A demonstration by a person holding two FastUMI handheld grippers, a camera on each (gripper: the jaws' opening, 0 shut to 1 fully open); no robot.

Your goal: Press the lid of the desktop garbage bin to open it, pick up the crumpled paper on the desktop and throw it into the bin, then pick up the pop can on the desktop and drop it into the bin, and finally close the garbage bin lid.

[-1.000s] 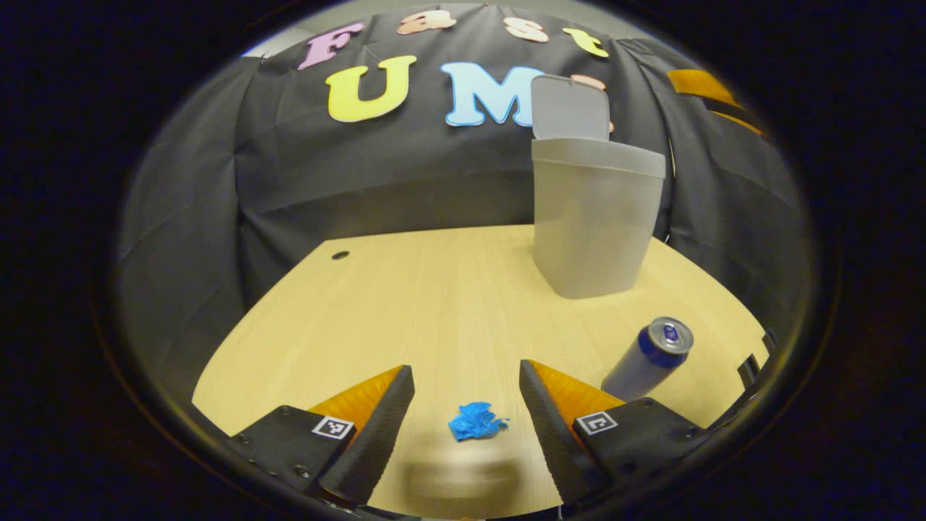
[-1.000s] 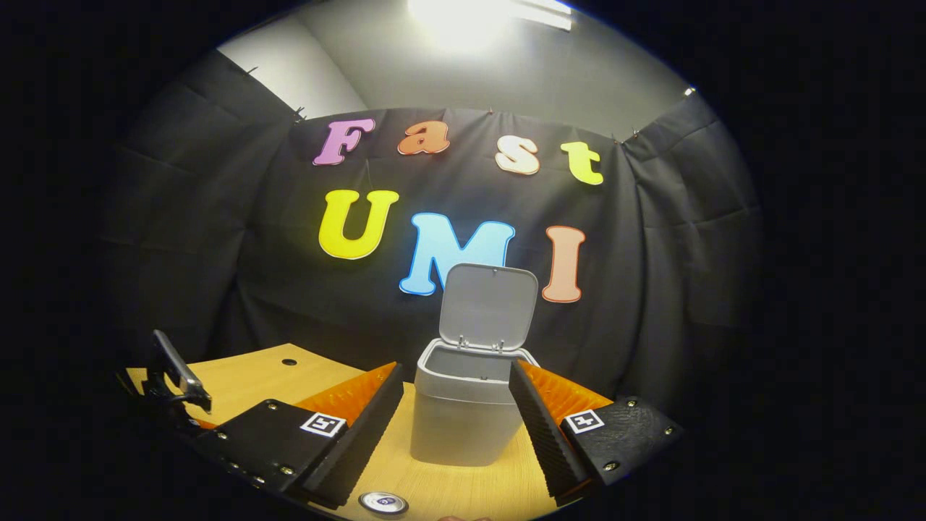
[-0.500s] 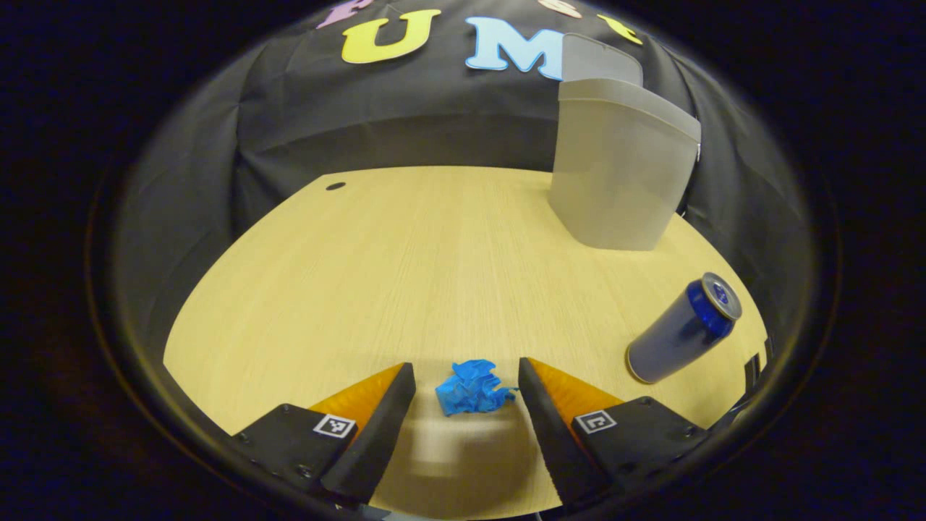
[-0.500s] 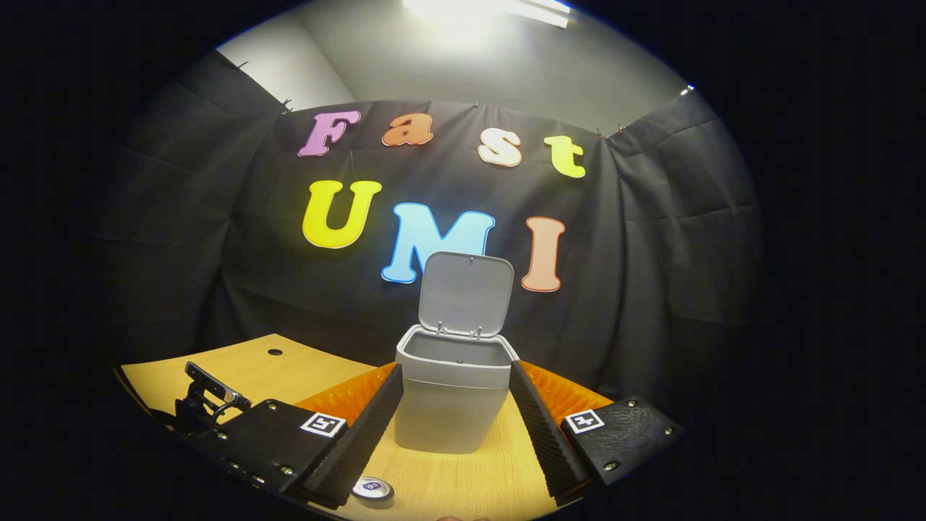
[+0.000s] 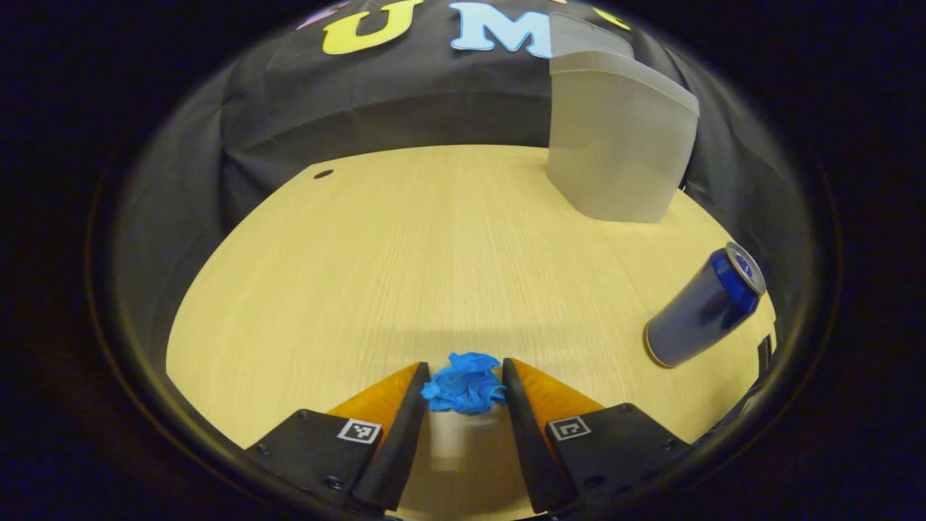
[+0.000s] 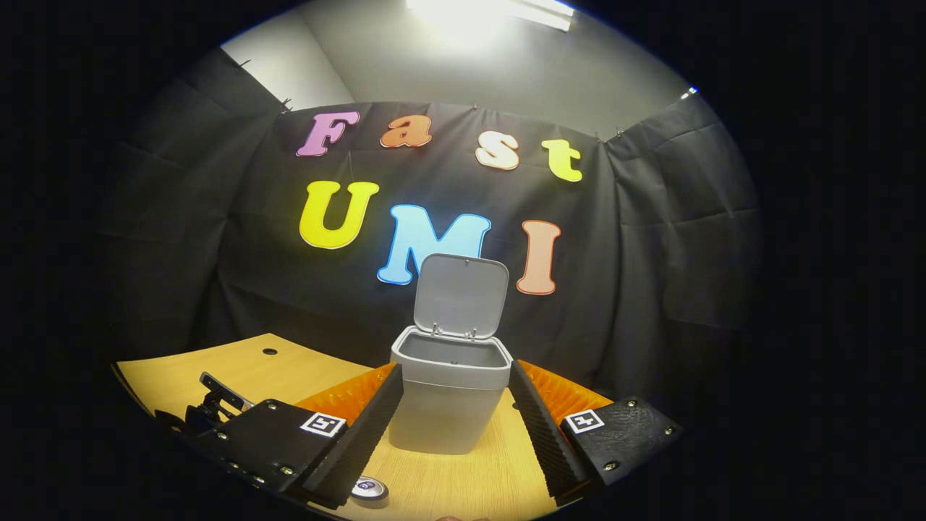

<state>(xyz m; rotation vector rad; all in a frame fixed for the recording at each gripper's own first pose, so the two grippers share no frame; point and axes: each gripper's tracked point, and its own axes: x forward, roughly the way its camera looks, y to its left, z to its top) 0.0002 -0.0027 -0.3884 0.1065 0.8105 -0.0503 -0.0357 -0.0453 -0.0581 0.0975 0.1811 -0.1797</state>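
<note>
On the desktop (image 5: 405, 246), the crumpled paper (image 5: 464, 383) lies between the fingers of my left gripper (image 5: 463, 394), at their tips. Ahead and to the right, at the far edge of the desktop, stands the garbage bin (image 5: 615, 137), the booth wall behind it. The pop can (image 5: 703, 307) stands nearer, right of the paper, well apart from it. My right gripper (image 6: 454, 412) faces the bin, its lid (image 6: 459, 295) raised upright behind the opening; the can's top sits by its left finger.

The left gripper (image 5: 463, 387) brackets the crumpled blue paper ball (image 5: 463, 382) on the pale wooden desktop (image 5: 405, 253), fingers touching its sides.
</note>
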